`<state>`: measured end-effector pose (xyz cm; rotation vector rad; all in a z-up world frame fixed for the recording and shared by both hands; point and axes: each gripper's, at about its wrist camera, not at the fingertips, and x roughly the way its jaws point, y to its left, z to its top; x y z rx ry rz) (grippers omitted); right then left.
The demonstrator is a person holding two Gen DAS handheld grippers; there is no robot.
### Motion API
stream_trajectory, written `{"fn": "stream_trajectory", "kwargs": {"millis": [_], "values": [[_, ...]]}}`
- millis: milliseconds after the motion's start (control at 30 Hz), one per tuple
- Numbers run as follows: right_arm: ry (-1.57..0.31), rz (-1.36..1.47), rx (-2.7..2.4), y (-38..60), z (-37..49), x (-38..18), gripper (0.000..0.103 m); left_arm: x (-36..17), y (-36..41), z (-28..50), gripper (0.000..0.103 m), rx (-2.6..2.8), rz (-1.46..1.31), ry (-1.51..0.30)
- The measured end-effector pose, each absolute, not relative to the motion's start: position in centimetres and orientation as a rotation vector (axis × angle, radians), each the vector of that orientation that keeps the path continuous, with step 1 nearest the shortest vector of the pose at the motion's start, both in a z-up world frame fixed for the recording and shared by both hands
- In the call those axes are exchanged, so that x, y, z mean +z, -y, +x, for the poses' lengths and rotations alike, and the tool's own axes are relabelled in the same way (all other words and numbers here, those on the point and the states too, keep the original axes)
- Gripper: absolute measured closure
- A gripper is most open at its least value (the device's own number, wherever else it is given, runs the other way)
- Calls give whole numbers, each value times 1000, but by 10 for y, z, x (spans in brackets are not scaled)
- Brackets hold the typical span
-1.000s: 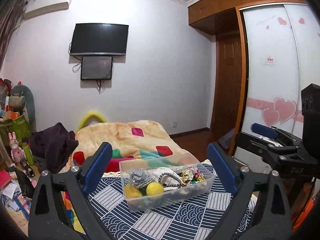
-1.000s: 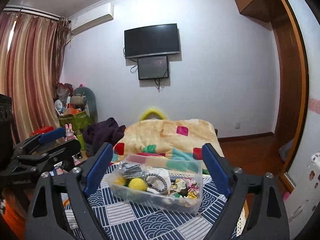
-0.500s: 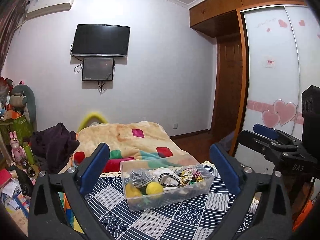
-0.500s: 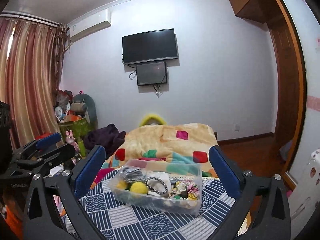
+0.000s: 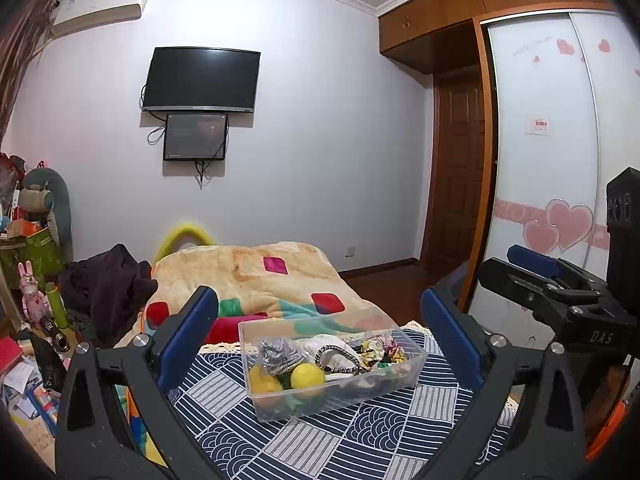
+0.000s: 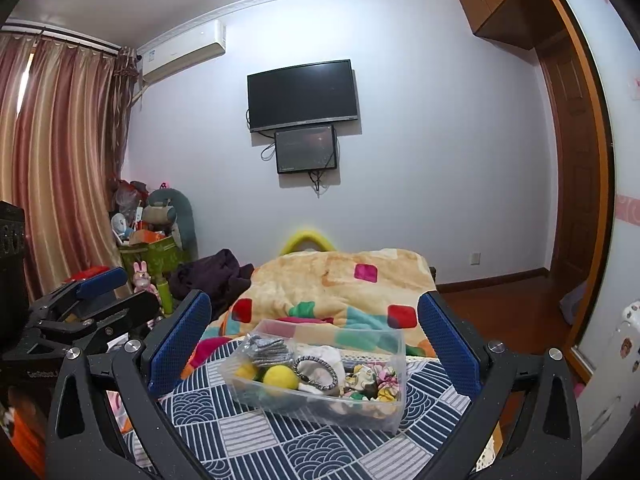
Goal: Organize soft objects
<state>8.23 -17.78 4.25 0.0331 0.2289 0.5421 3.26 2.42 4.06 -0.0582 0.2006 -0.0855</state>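
Note:
A clear plastic bin (image 5: 408, 376) stands on a blue and white patterned cloth (image 5: 320, 440). It holds yellow balls (image 5: 307, 376), a grey scrunchie (image 5: 278, 354), a beaded band (image 5: 336, 358) and floral scrunchies (image 5: 380, 350). It also shows in the right wrist view (image 6: 384, 416). My left gripper (image 5: 320, 336) is open and empty, held back from the bin. My right gripper (image 6: 316, 336) is open and empty, also short of the bin. The right gripper shows at the right of the left wrist view (image 5: 552, 296).
A bed with an orange patterned blanket (image 5: 256, 276) lies behind the cloth. Dark clothes (image 5: 108, 288) and clutter (image 5: 32, 280) sit at the left. A wardrobe with heart decals (image 5: 560, 200) and a door (image 5: 456, 200) stand at the right.
Both grippers have pulled back and tilted up slightly, and their jaws have spread a little wider. The bin and its contents have not moved.

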Motion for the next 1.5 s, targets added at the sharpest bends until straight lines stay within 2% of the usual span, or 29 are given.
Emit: {"fn": "stream_trajectory", "kwargs": {"millis": [1500], "values": [[-235, 29, 548, 174, 80, 44, 0, 38, -23, 36, 0, -122, -65, -218]]}}
